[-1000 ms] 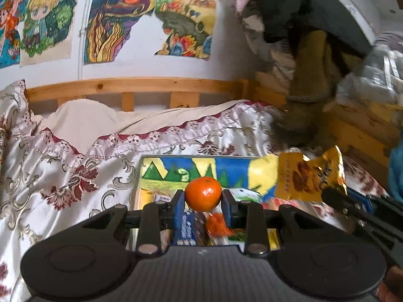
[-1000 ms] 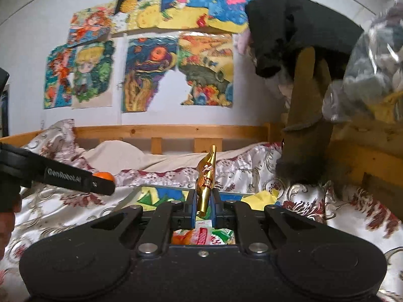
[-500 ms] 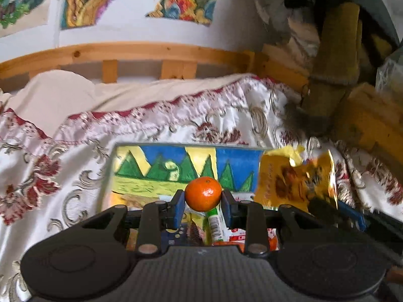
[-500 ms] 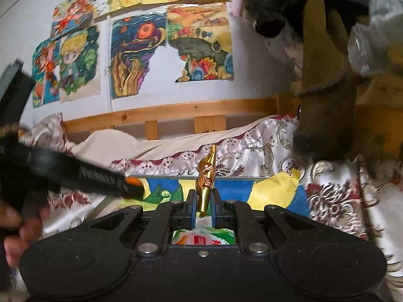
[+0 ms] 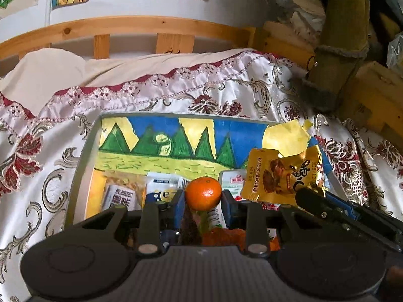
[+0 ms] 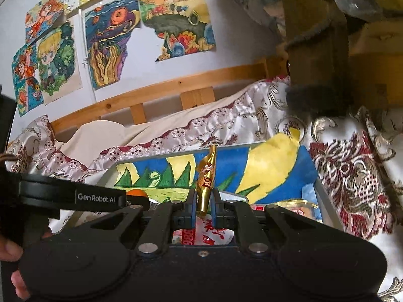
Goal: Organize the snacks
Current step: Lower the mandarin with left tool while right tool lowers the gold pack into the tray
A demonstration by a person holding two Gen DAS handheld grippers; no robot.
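One hand-held gripper (image 6: 202, 202) arm reads "GenRobot.AI".

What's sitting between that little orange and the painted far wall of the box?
In the left wrist view, behind the tangerine lie two white packets, then the bare painted bottom of the box.

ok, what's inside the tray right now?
The tray holds several snack packets, white and red ones, on a painted liner. Both grippers cover the near part, so a full count isn't possible.

A small round orange tangerine (image 5: 203, 193) and an upright gold foil snack packet (image 6: 206, 181) are held above a painted tray (image 5: 85, 161) of packaged snacks.
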